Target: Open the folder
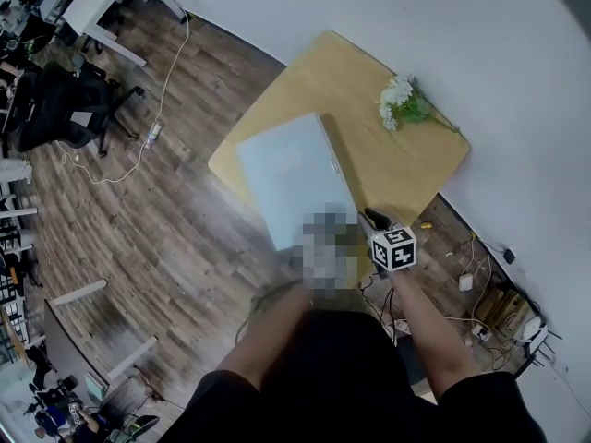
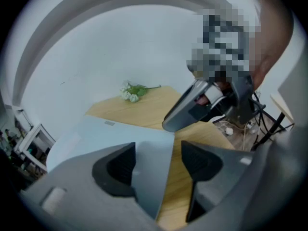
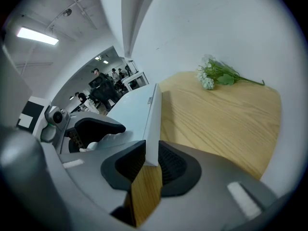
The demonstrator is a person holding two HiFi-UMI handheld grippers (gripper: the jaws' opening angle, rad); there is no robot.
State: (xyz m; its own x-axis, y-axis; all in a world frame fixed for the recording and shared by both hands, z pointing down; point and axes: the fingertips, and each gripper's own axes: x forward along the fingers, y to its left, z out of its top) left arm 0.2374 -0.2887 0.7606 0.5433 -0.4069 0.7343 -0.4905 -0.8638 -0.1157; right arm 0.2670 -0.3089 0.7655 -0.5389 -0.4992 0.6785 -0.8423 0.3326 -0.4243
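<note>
- The folder (image 1: 294, 178) is pale blue and lies in the middle of the wooden bench (image 1: 420, 169).
- The right tongs (image 3: 151, 160) are clamped on the folder's near edge, at about 5 o'clock on the folder in the head view.
- The left tongs (image 2: 156, 162) are wide apart. A folder corner sits between them, not pinched.
- White flowers (image 1: 403, 102) lie at the folder's 1 o'clock.
</note>
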